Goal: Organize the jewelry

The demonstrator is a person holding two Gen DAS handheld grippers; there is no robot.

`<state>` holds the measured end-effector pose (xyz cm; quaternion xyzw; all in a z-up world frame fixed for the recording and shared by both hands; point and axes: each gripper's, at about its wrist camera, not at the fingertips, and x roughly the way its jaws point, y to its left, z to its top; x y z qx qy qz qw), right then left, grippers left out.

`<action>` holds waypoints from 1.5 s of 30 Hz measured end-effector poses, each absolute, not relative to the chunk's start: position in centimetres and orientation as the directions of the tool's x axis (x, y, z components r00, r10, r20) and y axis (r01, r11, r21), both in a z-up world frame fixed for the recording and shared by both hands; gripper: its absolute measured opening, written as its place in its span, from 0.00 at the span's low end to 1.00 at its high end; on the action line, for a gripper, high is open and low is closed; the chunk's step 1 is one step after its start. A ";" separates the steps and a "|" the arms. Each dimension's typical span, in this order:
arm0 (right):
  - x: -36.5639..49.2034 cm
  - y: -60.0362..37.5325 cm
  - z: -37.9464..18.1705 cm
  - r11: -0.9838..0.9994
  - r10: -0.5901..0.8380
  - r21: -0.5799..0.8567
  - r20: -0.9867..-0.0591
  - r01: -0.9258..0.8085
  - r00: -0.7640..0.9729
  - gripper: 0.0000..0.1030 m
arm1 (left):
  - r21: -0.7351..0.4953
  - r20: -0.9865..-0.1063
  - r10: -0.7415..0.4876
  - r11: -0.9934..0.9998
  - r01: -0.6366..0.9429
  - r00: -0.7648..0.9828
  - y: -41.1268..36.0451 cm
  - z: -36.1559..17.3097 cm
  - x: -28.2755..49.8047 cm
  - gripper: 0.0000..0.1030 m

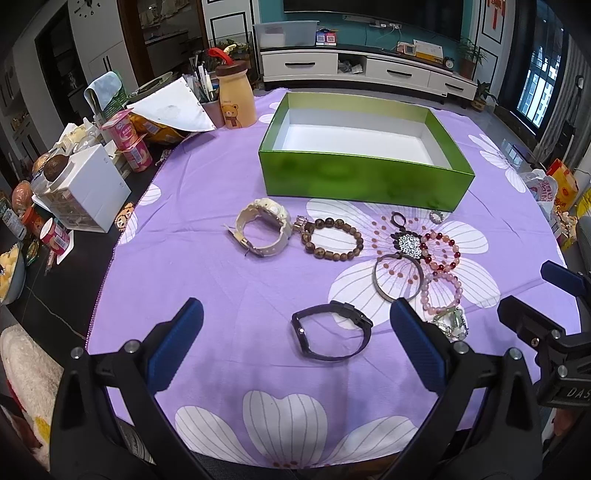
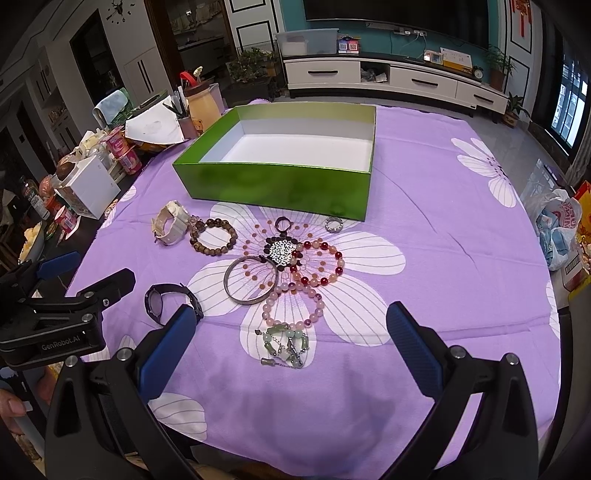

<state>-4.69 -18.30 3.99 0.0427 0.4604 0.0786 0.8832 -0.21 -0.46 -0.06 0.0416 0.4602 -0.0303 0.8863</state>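
Jaws: I see left gripper (image 1: 295, 332) and right gripper (image 2: 290, 336) both spread wide, empty.
Risk: I might snag the jade bracelet (image 2: 286, 345), lower centre, tangled beside the pink bead bracelet (image 2: 291, 304).

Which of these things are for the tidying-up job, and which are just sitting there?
For the job: green box, white watch, black watch, brown bead bracelet, metal bangle, pink bead bracelet, small ring.

Just lying about: bear bottle, yogurt cups, white drawer box.

A white TV cabinet (image 1: 365, 68) lines the teal wall (image 1: 354, 27); daylit window (image 1: 535, 92) at right.
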 end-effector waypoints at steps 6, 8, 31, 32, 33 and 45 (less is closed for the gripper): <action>-4.8 -18.2 4.0 0.984 0.179 0.148 -0.806 -0.101 0.564 0.99 | 0.046 -0.818 -0.015 0.995 0.092 0.575 -0.5 -0.1 -0.2 0.98; -4.7 -18.3 4.1 0.984 0.180 0.150 -0.806 -0.100 0.564 0.99 | 0.046 -0.818 -0.015 0.995 0.091 0.575 -0.5 0.0 -0.2 0.98; -4.8 -18.3 4.2 0.983 0.181 0.151 -0.805 -0.100 0.564 0.99 | 0.046 -0.818 -0.014 0.995 0.091 0.575 -0.5 -0.1 -0.2 0.98; -4.8 -18.3 4.2 0.983 0.182 0.152 -0.805 -0.101 0.564 0.99 | 0.047 -0.818 -0.014 0.995 0.091 0.575 -0.5 -0.1 -0.2 0.98; -4.8 -18.3 4.2 0.983 0.182 0.151 -0.805 -0.101 0.565 0.99 | 0.047 -0.818 -0.014 0.995 0.091 0.575 -0.5 -0.1 -0.2 0.98; -4.7 -18.4 4.1 0.983 0.183 0.153 -0.805 -0.100 0.565 0.99 | 0.046 -0.819 -0.014 0.995 0.091 0.574 -0.5 -0.1 -0.2 0.98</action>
